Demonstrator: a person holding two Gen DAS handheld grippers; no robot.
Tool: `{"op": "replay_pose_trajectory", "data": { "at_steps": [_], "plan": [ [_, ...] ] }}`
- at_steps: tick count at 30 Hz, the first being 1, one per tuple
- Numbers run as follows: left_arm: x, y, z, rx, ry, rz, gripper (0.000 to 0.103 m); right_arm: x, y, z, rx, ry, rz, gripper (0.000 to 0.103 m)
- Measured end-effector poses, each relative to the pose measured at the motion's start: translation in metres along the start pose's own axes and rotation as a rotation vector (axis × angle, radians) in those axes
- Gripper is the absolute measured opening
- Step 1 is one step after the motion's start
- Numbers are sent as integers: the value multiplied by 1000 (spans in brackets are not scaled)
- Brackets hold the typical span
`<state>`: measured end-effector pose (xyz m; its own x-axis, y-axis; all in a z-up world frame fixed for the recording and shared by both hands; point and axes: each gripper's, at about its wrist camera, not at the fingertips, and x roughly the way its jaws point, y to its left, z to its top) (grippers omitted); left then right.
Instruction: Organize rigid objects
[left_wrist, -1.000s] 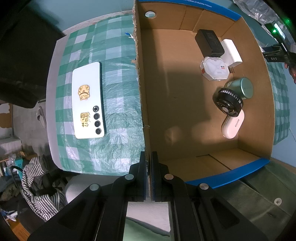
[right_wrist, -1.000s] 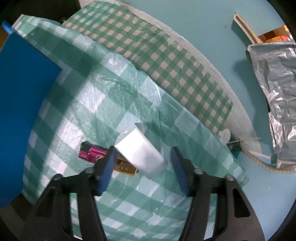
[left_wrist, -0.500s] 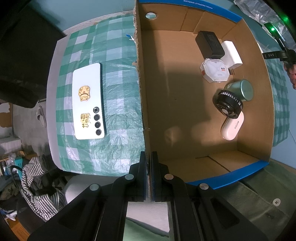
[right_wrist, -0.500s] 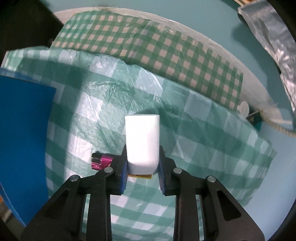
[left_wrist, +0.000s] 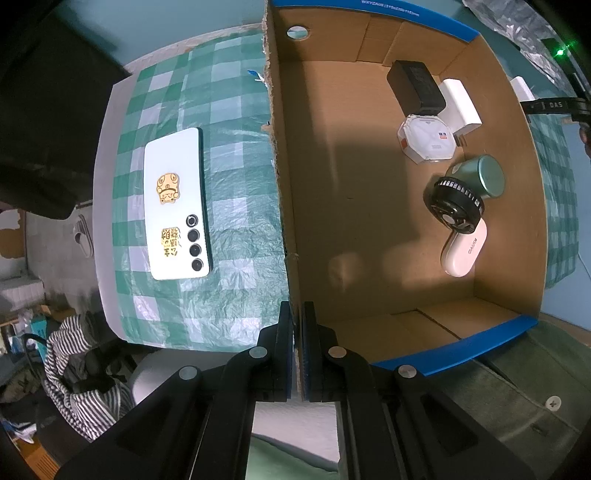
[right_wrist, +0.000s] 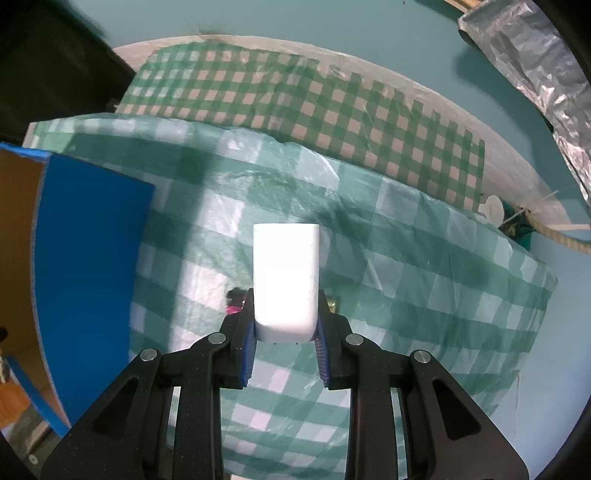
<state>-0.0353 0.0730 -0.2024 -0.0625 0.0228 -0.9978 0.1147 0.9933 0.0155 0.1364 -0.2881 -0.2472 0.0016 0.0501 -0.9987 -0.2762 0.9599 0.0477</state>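
Note:
My right gripper (right_wrist: 284, 336) is shut on a white rectangular block (right_wrist: 285, 280) and holds it above the green checked tablecloth (right_wrist: 424, 266). A pink and gold small item (right_wrist: 233, 301) lies on the cloth beneath, mostly hidden by the block. My left gripper (left_wrist: 297, 325) is shut on the left wall of the open cardboard box (left_wrist: 282, 206). Inside the box lie a black adapter (left_wrist: 415, 86), a white charger (left_wrist: 461, 107), a white octagonal case (left_wrist: 426, 138), a green can (left_wrist: 480, 177) and a handheld fan (left_wrist: 458, 225). A white phone (left_wrist: 177, 203) lies on the cloth left of the box.
The box's blue outer wall (right_wrist: 88, 266) stands left of the block in the right wrist view. Silver foil (right_wrist: 532, 55) hangs at the upper right. A striped cloth (left_wrist: 74, 365) lies below the table's left edge. The table's far edge drops to a teal floor (right_wrist: 332, 26).
My right gripper closed on the white block, which turned upright between the fingers and rose off the cloth. The left gripper stayed clamped on the box wall.

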Motion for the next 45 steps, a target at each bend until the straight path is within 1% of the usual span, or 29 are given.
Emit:
{"op": "replay_pose_trajectory", "data": {
  "at_steps": [6, 12, 21, 28, 30, 32, 33, 34, 35, 37, 38, 42, 45],
  "plan": [
    [0, -1, 0, 8, 1, 5, 4, -19, 14, -7, -16, -12, 9, 25],
    [-1, -2, 0, 17, 0, 7, 4, -43, 36, -14, -47, -31, 15, 25],
    [-1, -2, -1, 26, -2, 7, 4, -86, 90, -18, -153, -95, 47, 25],
    [-1, -1, -1, 23, -6, 5, 4, -96, 130, -16, -235, -108, 73, 25],
    [-1, -1, -1, 24, -6, 6, 4, -99, 138, -15, -257, -123, 53, 25],
    [-1, -1, -1, 24, -4, 4, 4, -101, 144, -14, -264, -132, 58, 25],
    [-2, -1, -1, 24, -5, 4, 4, -103, 147, -14, -265, -140, 60, 9],
    [-2, -1, -2, 24, -6, 3, 4, -104, 149, -13, -264, -139, 77, 1],
    [-2, -1, -2, 24, -5, 4, 4, -106, 151, -11, -259, -136, 94, 2],
    [-2, -1, -2, 23, -6, 5, 4, -105, 156, -9, -265, -135, 78, 1],
    [-2, -1, -2, 23, -6, 3, 4, -103, 159, -7, -262, -133, 86, 2],
    [-3, -1, -3, 22, -8, 4, 4, -87, 165, -2, -254, -92, 151, 1],
    [-4, 1, -6, 12, -13, -4, 4, -88, 160, -8, -224, -109, 172, 2]
  ]
}}
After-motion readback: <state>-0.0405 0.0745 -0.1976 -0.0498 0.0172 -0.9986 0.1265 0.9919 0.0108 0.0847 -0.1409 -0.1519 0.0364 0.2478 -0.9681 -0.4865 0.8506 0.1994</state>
